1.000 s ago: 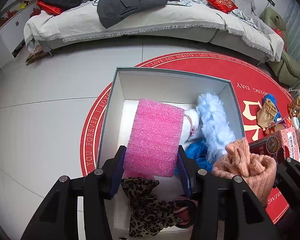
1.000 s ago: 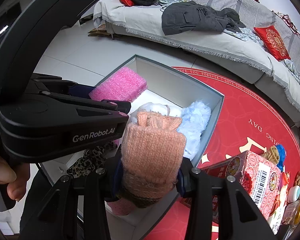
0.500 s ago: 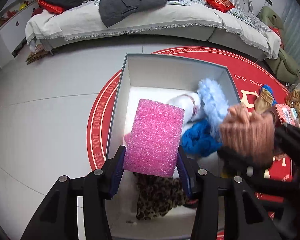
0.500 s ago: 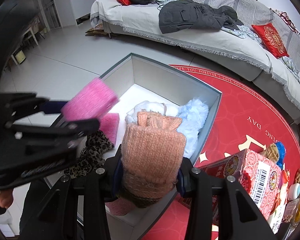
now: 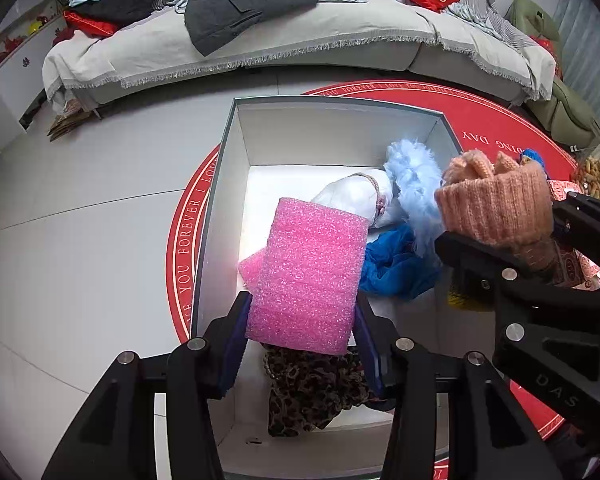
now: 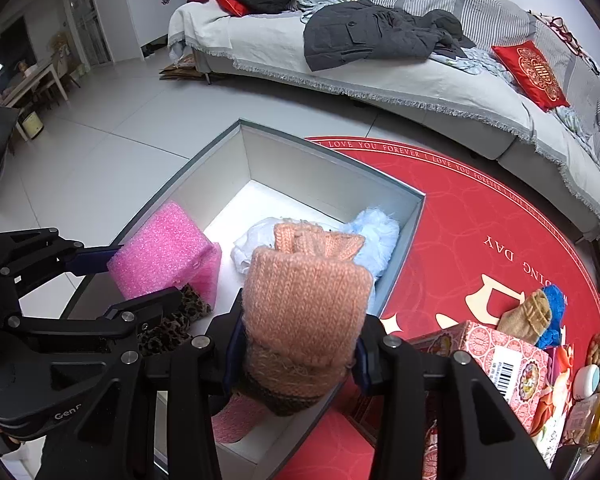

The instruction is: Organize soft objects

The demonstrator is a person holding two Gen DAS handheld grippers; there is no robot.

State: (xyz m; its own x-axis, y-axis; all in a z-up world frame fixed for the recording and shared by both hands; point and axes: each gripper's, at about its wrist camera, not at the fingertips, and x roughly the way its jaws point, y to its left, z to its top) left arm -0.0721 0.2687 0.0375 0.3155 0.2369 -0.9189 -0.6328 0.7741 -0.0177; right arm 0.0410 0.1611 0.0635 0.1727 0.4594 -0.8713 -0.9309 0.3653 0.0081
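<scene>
left gripper (image 5: pixel 300 336) clamps the pink foam block (image 5: pixel 308 276) above the box (image 5: pixel 220 200); only its view shows blue cloth (image 5: pixel 396 268) ahead. right gripper (image 6: pixel 296 344) grips the peach knit glove (image 6: pixel 304 304); socks (image 6: pixel 536 316) lie right.

The box (image 5: pixel 236 184) is bare along its far wall and left side at frame centre; fluffy blue item (image 5: pixel 414 184), white bundle (image 5: pixel 356 200), blue cloth (image 5: pixel 396 268) and leopard fabric (image 5: pixel 312 388) crowd its right and near parts
</scene>
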